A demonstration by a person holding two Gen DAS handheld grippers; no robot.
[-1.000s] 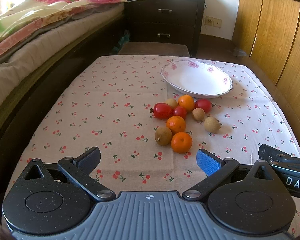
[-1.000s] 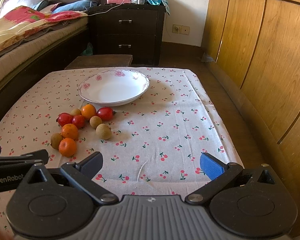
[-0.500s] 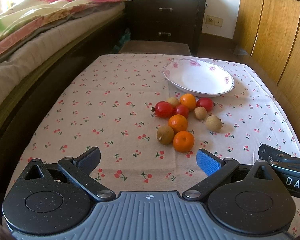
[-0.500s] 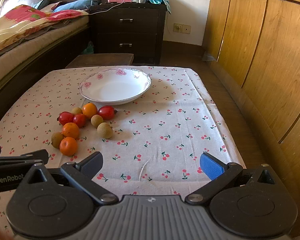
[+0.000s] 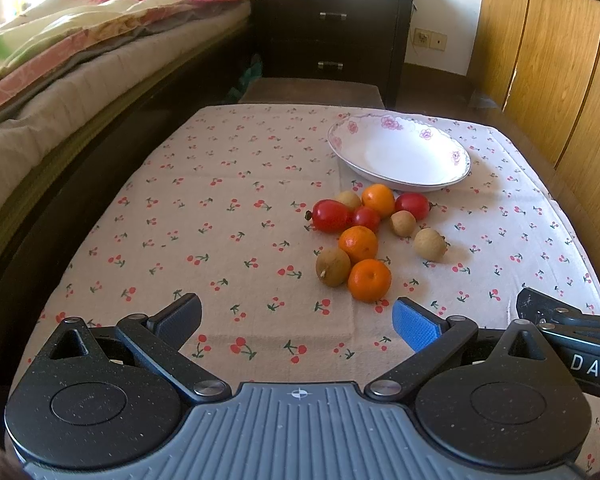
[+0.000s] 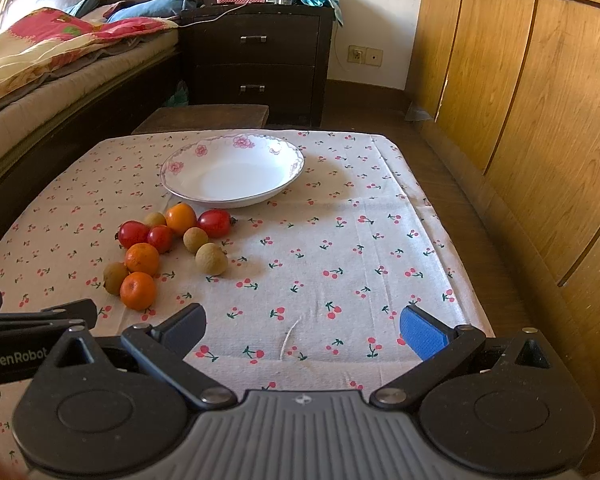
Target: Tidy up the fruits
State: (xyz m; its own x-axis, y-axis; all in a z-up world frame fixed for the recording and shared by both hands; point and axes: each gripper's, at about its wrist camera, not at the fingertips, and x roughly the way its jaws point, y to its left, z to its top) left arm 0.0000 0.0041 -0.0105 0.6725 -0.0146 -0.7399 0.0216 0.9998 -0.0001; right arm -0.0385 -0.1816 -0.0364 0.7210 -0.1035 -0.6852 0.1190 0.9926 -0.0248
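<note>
Both the left gripper (image 5: 297,316) and right gripper (image 6: 303,326) hover spread apart, empty, over the tabletop (image 5: 220,216). The fruits (image 5: 370,236) cluster just before the empty bowl (image 5: 400,156). Best take the nearest orange (image 5: 369,280) first, squeezing gently.

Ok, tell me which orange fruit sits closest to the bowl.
The orange fruit beside the bowl rim, between two red fruits; the other two lie nearer the grippers.

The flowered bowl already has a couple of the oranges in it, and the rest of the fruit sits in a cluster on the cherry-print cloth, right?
Not quite. The flowered bowl is empty, as the right wrist view shows. All three oranges lie with the rest of the fruit in a cluster on the cherry-print cloth, just in front of the bowl.
</note>
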